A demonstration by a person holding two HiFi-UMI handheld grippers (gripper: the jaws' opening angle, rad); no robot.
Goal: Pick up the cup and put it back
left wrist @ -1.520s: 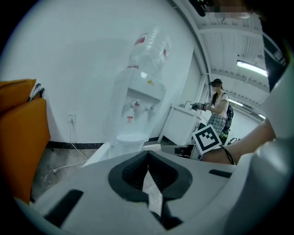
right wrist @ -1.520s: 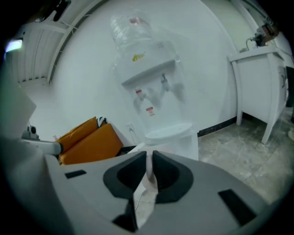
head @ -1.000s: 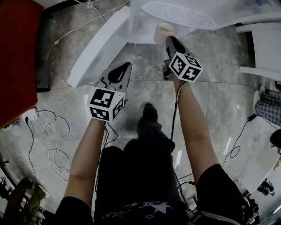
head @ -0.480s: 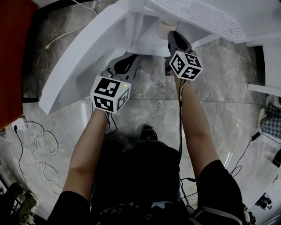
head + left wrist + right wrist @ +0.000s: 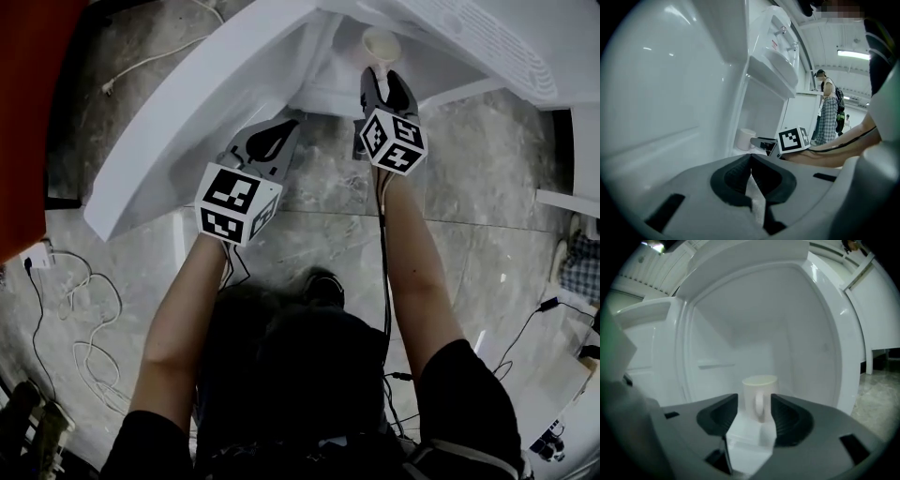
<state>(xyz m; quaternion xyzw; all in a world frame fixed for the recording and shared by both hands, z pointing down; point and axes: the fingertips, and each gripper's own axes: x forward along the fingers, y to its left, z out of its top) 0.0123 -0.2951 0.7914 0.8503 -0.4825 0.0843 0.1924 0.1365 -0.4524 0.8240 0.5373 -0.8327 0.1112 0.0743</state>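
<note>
A cream cup [image 5: 759, 389] stands upright on the floor of a white cabinet compartment [image 5: 740, 324], also visible as the cup [image 5: 380, 44] and cup [image 5: 746, 138]. My right gripper [image 5: 755, 409] reaches into the compartment. Its jaws are opening, with the cup's handle between them and a gap on each side. In the head view the right gripper [image 5: 382, 82] sits just below the cup. My left gripper [image 5: 269, 142] hangs to the left by the open cabinet door [image 5: 187, 103], shut and empty, its jaws touching, as the left gripper [image 5: 751, 165] view confirms.
The compartment sits under a white water dispenser [image 5: 780, 44]. The open door slants along the left. Cables [image 5: 80, 309] lie on the marble floor at lower left. A red surface [image 5: 33, 103] fills the far left. Other people [image 5: 828, 112] stand in the distance.
The right gripper has carried the cup forward into the cabinet compartment and its jaws have parted from the handle. The left gripper has stayed shut beside the door.
</note>
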